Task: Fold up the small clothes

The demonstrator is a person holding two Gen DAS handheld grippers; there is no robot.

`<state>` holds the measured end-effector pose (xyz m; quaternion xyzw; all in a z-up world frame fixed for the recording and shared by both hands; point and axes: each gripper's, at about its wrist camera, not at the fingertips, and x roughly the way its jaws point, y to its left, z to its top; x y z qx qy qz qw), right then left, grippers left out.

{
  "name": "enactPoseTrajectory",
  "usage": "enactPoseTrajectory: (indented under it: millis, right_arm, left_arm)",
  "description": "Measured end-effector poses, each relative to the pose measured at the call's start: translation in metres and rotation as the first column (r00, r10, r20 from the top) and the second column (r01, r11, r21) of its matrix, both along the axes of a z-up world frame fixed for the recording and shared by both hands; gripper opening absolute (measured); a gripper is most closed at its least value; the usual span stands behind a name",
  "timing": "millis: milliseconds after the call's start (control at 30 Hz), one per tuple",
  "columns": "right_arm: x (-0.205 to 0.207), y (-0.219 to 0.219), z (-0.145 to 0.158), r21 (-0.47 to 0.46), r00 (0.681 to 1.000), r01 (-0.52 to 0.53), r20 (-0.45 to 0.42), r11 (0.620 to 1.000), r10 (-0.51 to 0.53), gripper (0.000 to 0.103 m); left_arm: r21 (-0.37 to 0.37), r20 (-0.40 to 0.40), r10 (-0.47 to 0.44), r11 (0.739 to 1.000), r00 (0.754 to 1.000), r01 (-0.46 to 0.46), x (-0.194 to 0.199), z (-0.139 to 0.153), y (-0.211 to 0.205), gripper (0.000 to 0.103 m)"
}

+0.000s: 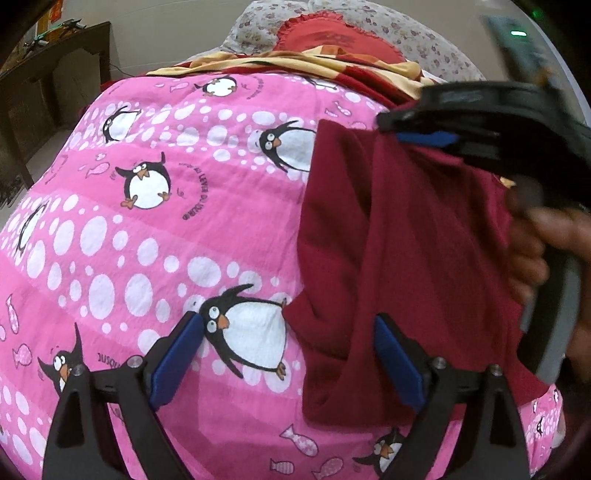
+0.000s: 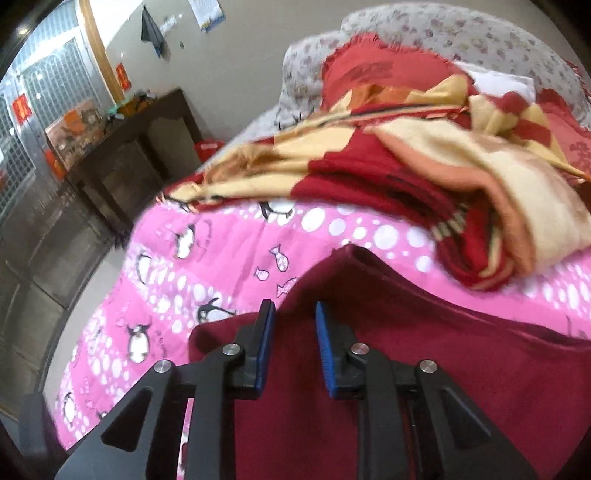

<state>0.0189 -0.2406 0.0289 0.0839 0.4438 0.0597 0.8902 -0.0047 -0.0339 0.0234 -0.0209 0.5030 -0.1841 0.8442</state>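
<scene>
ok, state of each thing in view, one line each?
dark red knit garment: partly folded on the pink penguin-print bedsheet, one flap lifted.
left hand-held gripper: open, over the garment's near corner.
right hand-held gripper: part-open, fabric between its pads; grip unclear.
red-and-cream patterned blanket: bunched behind.

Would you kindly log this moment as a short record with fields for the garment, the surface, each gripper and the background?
garment: maroon cloth, partly folded, lying on the bed
surface: pink penguin-print bedsheet
left gripper: jaws wide open, over the cloth's near edge, gripping nothing
right gripper: jaws apart above the cloth, no pinch visible; blurred in the left wrist view
background: red and cream blanket, floral pillow
</scene>
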Motion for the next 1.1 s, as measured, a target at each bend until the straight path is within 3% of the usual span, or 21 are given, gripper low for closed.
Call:
enactPoseTrajectory:
  millis: [167, 267, 400, 600, 633, 700, 800, 867, 967, 1100]
  right_arm:
    - [0.008, -0.006, 0.003, 0.024, 1.0, 0.01, -0.023, 1.0, -0.01, 0.049]
    - [-0.009, -0.002, 0.015, 0.021, 1.0, -0.013, 0.023, 1.0, 0.012, 0.049]
    - [-0.035, 0.023, 0.03, -0.026, 0.98, -0.173, 0.091, 0.984, 0.175, 0.049]
    - [-0.034, 0.066, 0.011, -0.137, 0.93, -0.359, 0.029, 0.923, 0.366, 0.049]
    - [-0.032, 0.07, 0.007, -0.162, 0.93, -0.359, 0.013, 0.919, 0.366, 0.049]
    - [-0.026, 0.07, 0.002, -0.19, 0.932, -0.355, -0.001, 0.915, 0.362, 0.034]
    - [-0.022, 0.064, 0.002, -0.195, 0.943, -0.319, 0.03, 0.927, 0.331, 0.033]
    - [-0.014, 0.058, -0.011, -0.194, 0.96, -0.272, 0.004, 0.942, 0.279, 0.032]
    - [-0.017, 0.049, -0.014, -0.109, 0.968, -0.247, 0.006, 0.963, 0.249, 0.032]
    - [-0.039, 0.028, 0.013, 0.021, 0.974, -0.22, 0.06, 0.975, 0.218, 0.038]
  left_arm:
    - [-0.007, -0.001, 0.008, 1.0, 1.0, -0.008, 0.002, -0.001, 0.001, 0.096]
    - [0.002, 0.01, 0.0, 1.0, 1.0, 0.0, 0.003, -0.001, 0.0, 0.096]
    - [-0.006, 0.015, -0.003, 1.0, 1.0, 0.003, 0.001, -0.002, 0.001, 0.096]
    - [-0.008, 0.015, -0.004, 1.0, 1.0, 0.004, -0.001, -0.002, 0.001, 0.096]
    - [-0.01, 0.013, -0.005, 1.0, 1.0, 0.005, -0.002, -0.002, 0.001, 0.096]
    - [-0.013, 0.012, -0.01, 1.0, 1.0, 0.01, -0.001, -0.002, 0.001, 0.096]
    - [-0.021, 0.015, -0.012, 1.0, 1.0, 0.013, -0.001, -0.002, 0.003, 0.096]
    - [-0.022, 0.017, -0.01, 1.0, 1.0, 0.011, -0.002, -0.003, 0.002, 0.097]
    - [-0.018, 0.015, -0.013, 1.0, 1.0, 0.013, -0.002, -0.002, 0.001, 0.097]
    - [-0.055, 0.014, 0.005, 0.998, 1.0, -0.004, 0.002, 0.004, 0.008, 0.097]
